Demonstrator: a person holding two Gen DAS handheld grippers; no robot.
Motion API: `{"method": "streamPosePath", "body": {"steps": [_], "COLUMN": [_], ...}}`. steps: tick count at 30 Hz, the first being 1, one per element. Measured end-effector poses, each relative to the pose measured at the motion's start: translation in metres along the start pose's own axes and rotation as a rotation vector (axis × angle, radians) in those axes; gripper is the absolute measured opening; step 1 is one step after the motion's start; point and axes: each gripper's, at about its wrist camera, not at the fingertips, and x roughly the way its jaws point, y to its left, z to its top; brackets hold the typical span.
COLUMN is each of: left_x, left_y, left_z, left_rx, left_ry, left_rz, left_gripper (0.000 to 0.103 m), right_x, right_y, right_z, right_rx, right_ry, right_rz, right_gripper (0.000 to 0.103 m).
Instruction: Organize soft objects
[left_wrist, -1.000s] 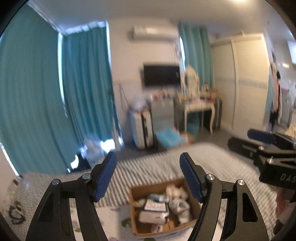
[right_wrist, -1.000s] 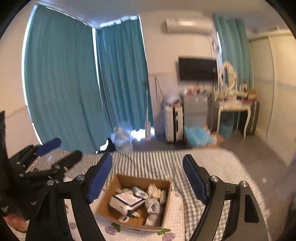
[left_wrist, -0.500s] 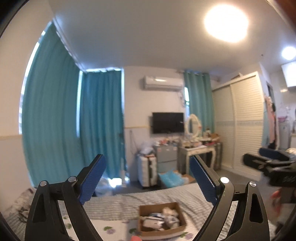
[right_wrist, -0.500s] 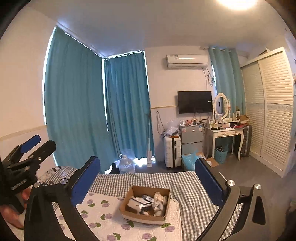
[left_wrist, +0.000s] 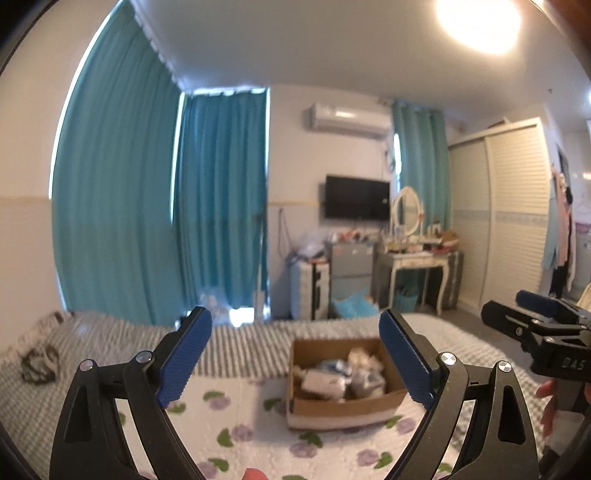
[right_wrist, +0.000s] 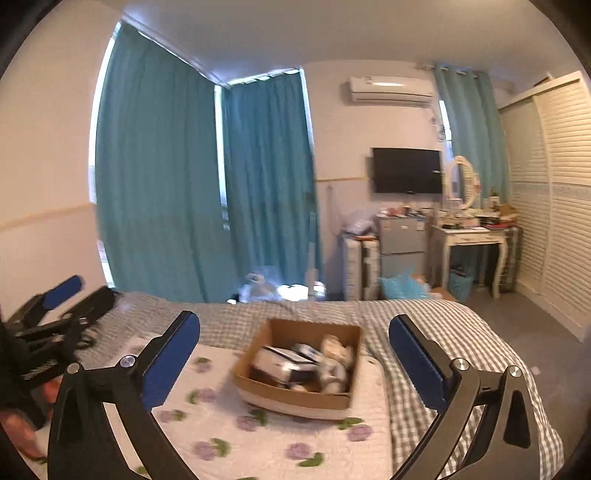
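Note:
A brown cardboard box (left_wrist: 343, 406) (right_wrist: 295, 397) sits on a white flowered quilt (left_wrist: 251, 424) (right_wrist: 229, 424) on the bed. It holds several soft white and blue-white bundles (left_wrist: 332, 376) (right_wrist: 306, 363). My left gripper (left_wrist: 295, 360) is open and empty, held above the quilt short of the box. My right gripper (right_wrist: 293, 354) is open and empty, also short of the box. Each gripper shows at the edge of the other's view: the right gripper in the left wrist view (left_wrist: 532, 314), the left gripper in the right wrist view (right_wrist: 55, 306).
A grey checked bedspread (right_wrist: 424, 332) covers the bed. A dark crumpled item (left_wrist: 38, 363) lies at the bed's left. Beyond the bed are teal curtains (right_wrist: 166, 184), a small fridge (right_wrist: 400, 240), a white dressing table (right_wrist: 472, 240) and a wardrobe (right_wrist: 554, 203).
Both grippers tilted up toward the ceiling half a second ago and have come back down, so the box and quilt are larger and nearer. Both stay open.

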Motion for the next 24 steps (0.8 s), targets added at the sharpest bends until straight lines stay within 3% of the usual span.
{"method": "streamPosePath", "body": {"steps": [9,18,24], "left_x": [0.035,0.045,0.039], "left_y": [-0.012,-0.025,-0.031], "left_z": [-0.060,-0.072,-0.071], "left_rx": [0.018,0.029,0.039], "left_ry": [0.099,0.158,0.156], "left_rz": [0.044,0.016,0.013], "left_gripper": [0.093,0.093,0.093], "right_x": [0.056,0.062,0.060], "right_y": [-0.036,-0.048,-0.043], "right_z": [-0.055,-0.067,-0.067], "right_rx": [0.029,0.056,0.043], "right_ry": [0.072,0.109,0.109], "right_rz": [-0.042,-0.042,-0.039], "right_gripper": [0.103,0.103,0.103]}}
